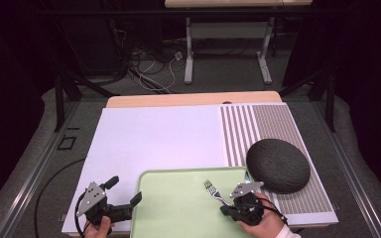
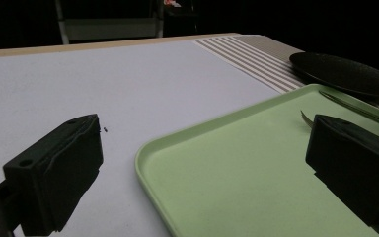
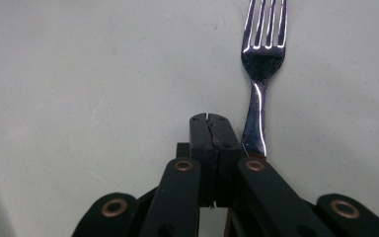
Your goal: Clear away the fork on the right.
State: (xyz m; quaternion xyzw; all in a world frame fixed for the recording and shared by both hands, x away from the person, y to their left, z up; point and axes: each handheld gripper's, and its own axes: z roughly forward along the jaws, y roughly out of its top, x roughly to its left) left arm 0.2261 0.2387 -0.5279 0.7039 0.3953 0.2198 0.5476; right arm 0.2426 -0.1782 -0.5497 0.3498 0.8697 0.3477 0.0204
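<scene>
Lying beside the clenched, empty right gripper (image 3: 209, 118) on the pale green plastic tray (image 1: 168, 208), the shiny metal fork (image 3: 261, 64) goes ungrasped, while the left gripper (image 1: 124, 191) gapes wide, straddling the tray's near-left rim.

On the green tray (image 1: 178, 208), bare floor lies open from nine to twelve o'clock of the fork (image 1: 215, 192), while the black plate (image 1: 278, 165) blocks passage at two o'clock, just beyond the tray's rim.

No readable writing

Nothing in the high view or either gripper view carries a legible word, label, brand, number or sign.
</scene>
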